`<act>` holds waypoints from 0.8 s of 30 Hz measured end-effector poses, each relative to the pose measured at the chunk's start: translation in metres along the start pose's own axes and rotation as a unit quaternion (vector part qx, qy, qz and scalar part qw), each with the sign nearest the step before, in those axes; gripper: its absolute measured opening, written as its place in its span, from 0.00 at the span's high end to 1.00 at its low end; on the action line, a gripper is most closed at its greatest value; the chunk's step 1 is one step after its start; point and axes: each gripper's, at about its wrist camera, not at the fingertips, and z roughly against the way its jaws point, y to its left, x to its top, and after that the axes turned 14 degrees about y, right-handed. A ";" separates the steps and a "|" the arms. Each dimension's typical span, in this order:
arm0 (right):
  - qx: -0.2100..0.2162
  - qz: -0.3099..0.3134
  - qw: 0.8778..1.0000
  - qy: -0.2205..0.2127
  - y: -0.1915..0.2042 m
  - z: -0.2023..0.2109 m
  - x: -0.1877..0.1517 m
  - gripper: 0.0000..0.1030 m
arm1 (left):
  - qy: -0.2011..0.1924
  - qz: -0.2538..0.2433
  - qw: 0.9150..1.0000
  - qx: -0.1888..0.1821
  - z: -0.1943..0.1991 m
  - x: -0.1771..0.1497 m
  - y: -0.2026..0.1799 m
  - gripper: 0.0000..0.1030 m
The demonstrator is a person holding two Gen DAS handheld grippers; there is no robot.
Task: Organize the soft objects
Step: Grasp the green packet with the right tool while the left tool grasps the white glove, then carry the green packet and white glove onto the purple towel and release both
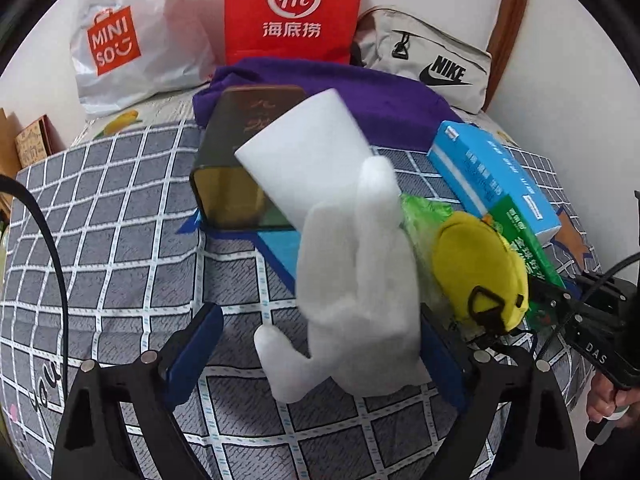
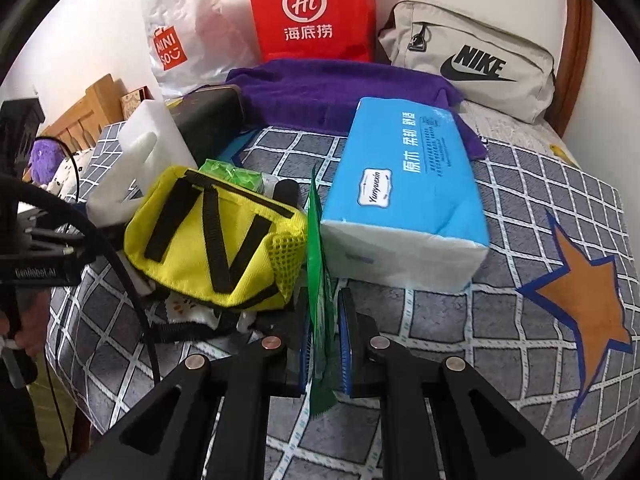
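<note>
Two wrist fisheyes, both angled steeply down over the bed [image 1: 120, 208], close in.
Left view sits further left; both face the wall and share the red bag [image 1: 294, 8], purple towel [image 2: 340, 84], yellow pouch [image 2: 212, 236], probably the same white foam [image 1: 304, 160].

Left gripper [image 1: 320, 344] jaws spread — right gripper [image 2: 324, 344] clamped.

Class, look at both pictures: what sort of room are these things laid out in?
Probably a bedroom: the things lie on a checked bedspread, a wooden headboard stands behind, and shopping bags lean on the wall.
</note>
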 end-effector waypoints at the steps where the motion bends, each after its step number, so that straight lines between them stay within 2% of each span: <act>1: -0.001 0.000 1.000 0.000 0.001 -0.003 0.003 0.88 | -0.002 0.002 1.000 -0.003 0.000 0.000 0.001 0.24; 2: 0.001 0.001 1.000 -0.001 0.001 -0.004 0.004 0.88 | -0.004 0.003 1.000 -0.007 0.000 0.000 0.003 0.34; 3: 0.003 0.000 1.000 -0.004 0.001 -0.005 0.005 0.88 | -0.006 0.004 1.000 -0.015 0.001 -0.001 0.005 0.38; 5: 0.007 0.000 1.000 -0.007 0.001 -0.005 0.006 0.94 | -0.011 -0.003 1.000 -0.027 0.003 -0.001 0.005 0.57; 8: 0.006 0.003 1.000 -0.013 0.001 0.001 0.003 0.94 | -0.015 -0.021 0.999 -0.028 0.006 -0.002 0.002 0.75; 13: 0.013 0.004 1.000 -0.025 0.000 0.018 -0.002 0.95 | -0.028 -0.038 0.998 -0.032 0.019 -0.003 0.001 0.86; 24: 0.016 0.000 0.999 -0.046 -0.001 0.050 -0.001 0.95 | -0.063 -0.049 0.996 -0.029 0.063 -0.005 0.007 0.89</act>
